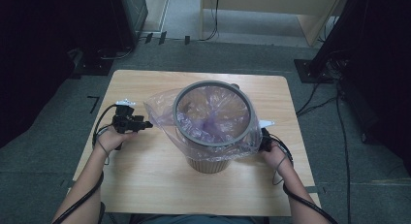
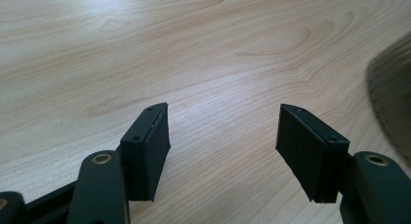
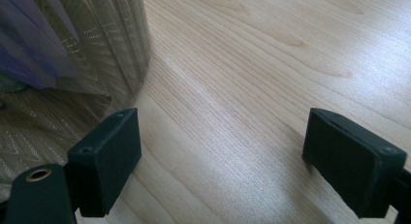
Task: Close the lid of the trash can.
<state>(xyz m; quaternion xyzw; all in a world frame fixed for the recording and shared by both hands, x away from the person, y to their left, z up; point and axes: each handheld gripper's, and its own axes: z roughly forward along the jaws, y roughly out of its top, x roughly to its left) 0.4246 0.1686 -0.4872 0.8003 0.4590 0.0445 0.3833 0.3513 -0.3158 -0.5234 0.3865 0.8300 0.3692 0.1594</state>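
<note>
a round woven tan waste basket (image 1: 208, 162) with a grey ring rim (image 1: 213, 142) is seen standing near the middle of the light wooden surface (image 1: 145, 175), lined with a clear purple-tinted plastic bag (image 1: 162, 112) whose edge is draped over the rim. the left claw (image 1: 145, 124) is held at the basket's nine o'clock, just beside the bag's overhang; its jaws are spread with nothing between them and bare wood beneath (image 2: 223, 132). the right claw (image 1: 264, 139) is held at the basket's three o'clock, released as well, nothing gripped (image 3: 220, 151), with the basket's wall (image 3: 72, 49) seen at its ten o'clock.
</note>
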